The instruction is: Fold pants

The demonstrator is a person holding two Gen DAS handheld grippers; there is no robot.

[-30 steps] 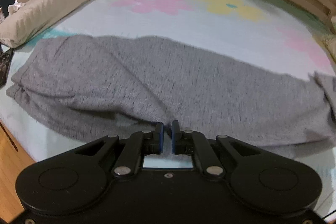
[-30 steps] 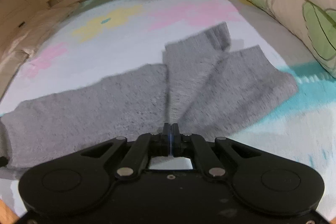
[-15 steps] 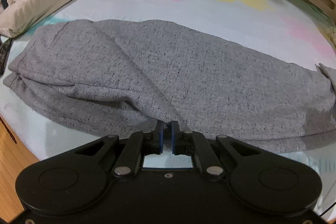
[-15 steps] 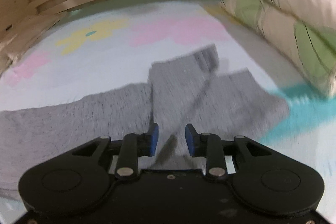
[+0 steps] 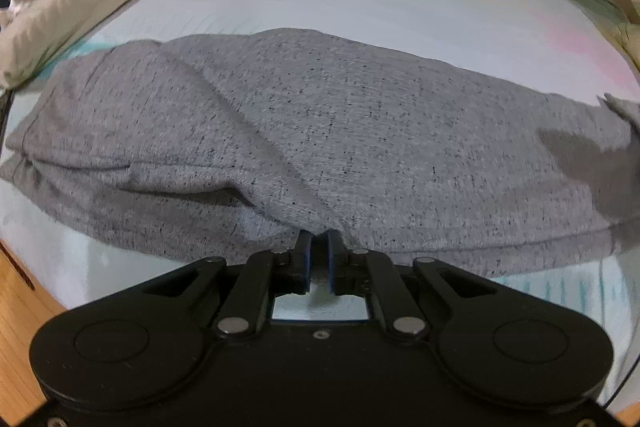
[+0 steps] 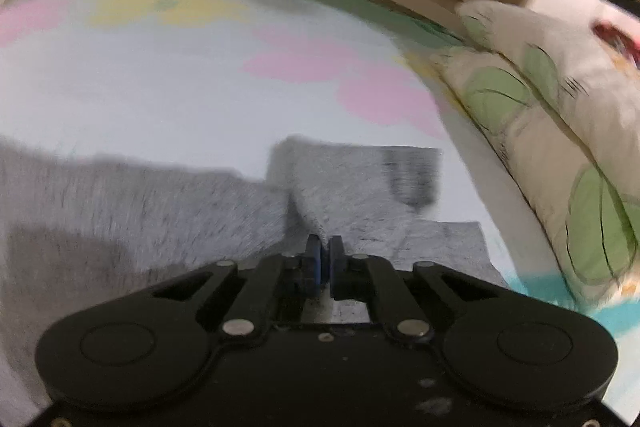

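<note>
The grey pants [image 5: 340, 131] were seen spread lengthwise across a pale bed sheet [image 5: 360, 11] printed with pink and yellow flowers, the waist end bunched in folds toward the left of the left wrist view. The left gripper [image 5: 319, 241] was held low at the near edge of the fabric, its blue-padded fingers [image 5: 305, 247] drawn close with a narrow slit between them; a ridge of cloth was raised just ahead of the tips, but whether fabric was actually pinched could not be told. A cream pillow [image 5: 80, 3] was laid along the far left edge of the bed. In the right wrist view, which was blurred by motion, the pants [image 6: 352, 183] were shown with their cuff ends turned over near the bed's right side, one ribbed cuff visible as a darker band. The right gripper [image 6: 325, 251] was pressed nearly together at a raised fold of the leg, apparently pinching it, though the blur left this uncertain. A leaf-patterned pillow [image 6: 560, 131] was stacked beside the sheet [image 6: 180, 87].
</note>
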